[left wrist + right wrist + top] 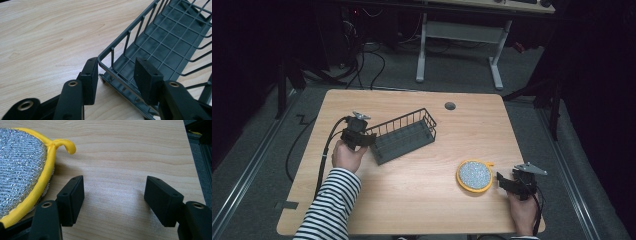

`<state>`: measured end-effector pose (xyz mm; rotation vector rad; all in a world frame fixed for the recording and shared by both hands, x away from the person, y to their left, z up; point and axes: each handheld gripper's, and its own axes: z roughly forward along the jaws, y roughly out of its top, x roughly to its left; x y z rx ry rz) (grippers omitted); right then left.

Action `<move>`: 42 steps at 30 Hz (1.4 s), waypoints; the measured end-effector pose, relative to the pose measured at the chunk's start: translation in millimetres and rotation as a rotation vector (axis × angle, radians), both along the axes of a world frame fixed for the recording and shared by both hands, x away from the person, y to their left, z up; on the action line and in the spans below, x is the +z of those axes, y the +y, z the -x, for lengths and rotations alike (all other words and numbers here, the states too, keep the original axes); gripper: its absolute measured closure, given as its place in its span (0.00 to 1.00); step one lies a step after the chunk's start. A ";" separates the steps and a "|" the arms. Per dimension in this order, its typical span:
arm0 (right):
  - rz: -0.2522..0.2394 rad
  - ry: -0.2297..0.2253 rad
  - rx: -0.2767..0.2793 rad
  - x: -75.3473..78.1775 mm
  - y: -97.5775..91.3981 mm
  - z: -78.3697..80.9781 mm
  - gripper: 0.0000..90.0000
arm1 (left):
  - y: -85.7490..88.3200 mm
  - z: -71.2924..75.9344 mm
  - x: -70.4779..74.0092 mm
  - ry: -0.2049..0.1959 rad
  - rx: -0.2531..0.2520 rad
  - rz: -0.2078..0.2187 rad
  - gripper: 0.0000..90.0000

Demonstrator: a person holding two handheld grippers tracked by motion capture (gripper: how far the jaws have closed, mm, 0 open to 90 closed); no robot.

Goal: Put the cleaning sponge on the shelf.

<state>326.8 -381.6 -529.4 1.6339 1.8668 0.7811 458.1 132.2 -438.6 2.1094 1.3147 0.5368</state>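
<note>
Gripping the wire basket (160, 42) by its near-left corner rim, your left gripper (116, 75) holds it left of centre; your right gripper (113, 197) stands open beside the scouring pad (22, 170).

I see a round silver scouring pad (474, 175) with a yellow rim lying on the wooden table (412, 200), well apart from a grey cable grommet (450, 106).

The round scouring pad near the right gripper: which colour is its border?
Yellow. The scouring pad has a silver glittery face and a yellow border with a small loop; the right gripper view shows it best.
</note>
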 end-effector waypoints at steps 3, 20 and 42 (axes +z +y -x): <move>0.000 0.000 0.000 0.0 0.0 0.0 0.36 | -0.6 8.8 -1.3 -0.008 -0.006 0.017 0.61; -0.002 -0.003 0.002 -0.2 -0.1 -0.1 0.36 | -10.4 47.6 -4.1 -0.035 -0.048 0.041 0.58; -0.003 -0.003 0.000 -0.2 -0.2 -0.2 0.36 | -6.1 56.7 -0.9 -0.055 -0.058 0.113 0.46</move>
